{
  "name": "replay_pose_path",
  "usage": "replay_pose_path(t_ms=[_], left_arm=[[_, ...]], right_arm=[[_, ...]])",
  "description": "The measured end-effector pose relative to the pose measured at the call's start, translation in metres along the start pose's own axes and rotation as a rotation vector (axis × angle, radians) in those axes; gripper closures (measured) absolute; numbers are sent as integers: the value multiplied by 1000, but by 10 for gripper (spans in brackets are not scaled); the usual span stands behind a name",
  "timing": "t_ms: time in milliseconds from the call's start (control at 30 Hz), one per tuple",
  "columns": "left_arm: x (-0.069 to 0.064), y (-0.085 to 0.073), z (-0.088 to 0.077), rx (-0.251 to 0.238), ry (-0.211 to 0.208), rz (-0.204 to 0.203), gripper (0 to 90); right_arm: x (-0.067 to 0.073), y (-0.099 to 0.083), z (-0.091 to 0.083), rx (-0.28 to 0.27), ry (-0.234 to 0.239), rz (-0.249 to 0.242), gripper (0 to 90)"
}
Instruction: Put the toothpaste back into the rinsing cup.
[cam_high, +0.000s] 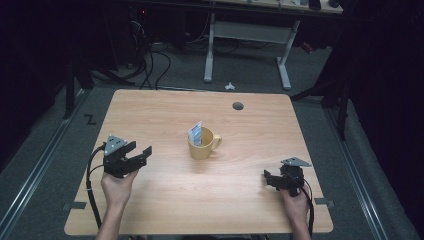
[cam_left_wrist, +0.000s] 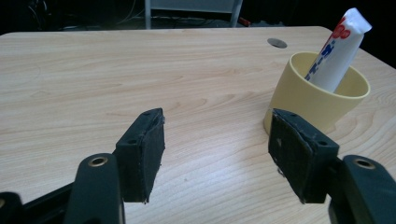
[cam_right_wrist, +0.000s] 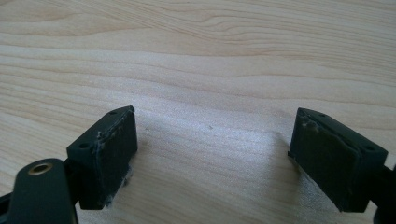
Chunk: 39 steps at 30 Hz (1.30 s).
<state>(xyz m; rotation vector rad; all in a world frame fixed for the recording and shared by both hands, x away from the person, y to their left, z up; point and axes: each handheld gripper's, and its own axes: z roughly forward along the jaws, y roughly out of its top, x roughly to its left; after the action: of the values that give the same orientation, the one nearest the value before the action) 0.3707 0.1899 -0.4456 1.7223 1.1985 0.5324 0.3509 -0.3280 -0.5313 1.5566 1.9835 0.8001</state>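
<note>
- A yellow mug (cam_high: 202, 145) stood near the middle of the wooden table (cam_high: 165, 205), and it serves as the landmark for what follows.
- The mug's handle (cam_high: 218, 141) pointed to the right in the high view, toward the table's right edge.
- A white tube (cam_high: 196, 133) with blue and red print stood inside the mug, its lower end hidden below the rim.
- In the left gripper view the tube (cam_left_wrist: 337, 46) had its long axis running up out of the mug (cam_left_wrist: 316, 93), tilted so that the flat crimped end pointed up and to the right.
- The left gripper (cam_high: 140, 153) was held by the left hand (cam_high: 117, 186) to the left of the mug, well apart from it, and aimed toward it.
- Its jaws stood wide apart with only bare table between them; in its own view the gripper (cam_left_wrist: 216, 156) had the mug just beyond the right-hand jaw.
- The right gripper (cam_high: 269, 180) was held by the right hand (cam_high: 295, 205) to the right of the mug and nearer the person, well apart from it.
- Its jaws were spread wide over bare wood in its own view (cam_right_wrist: 212, 161), gripping nothing.
- A small round grey hole cover (cam_high: 238, 106) lay in the table beyond the mug, toward the far edge.
</note>
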Motion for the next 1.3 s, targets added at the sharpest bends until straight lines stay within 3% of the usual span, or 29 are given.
replay_pose_path(t_ms=[333,1300], left_arm=[[3,-8,4,15,9,-10,365],[-2,-25,27,107,52,31,361]], right_arm=[[0,0,0,0,0,0,148],[0,0,0,0,0,0,148]])
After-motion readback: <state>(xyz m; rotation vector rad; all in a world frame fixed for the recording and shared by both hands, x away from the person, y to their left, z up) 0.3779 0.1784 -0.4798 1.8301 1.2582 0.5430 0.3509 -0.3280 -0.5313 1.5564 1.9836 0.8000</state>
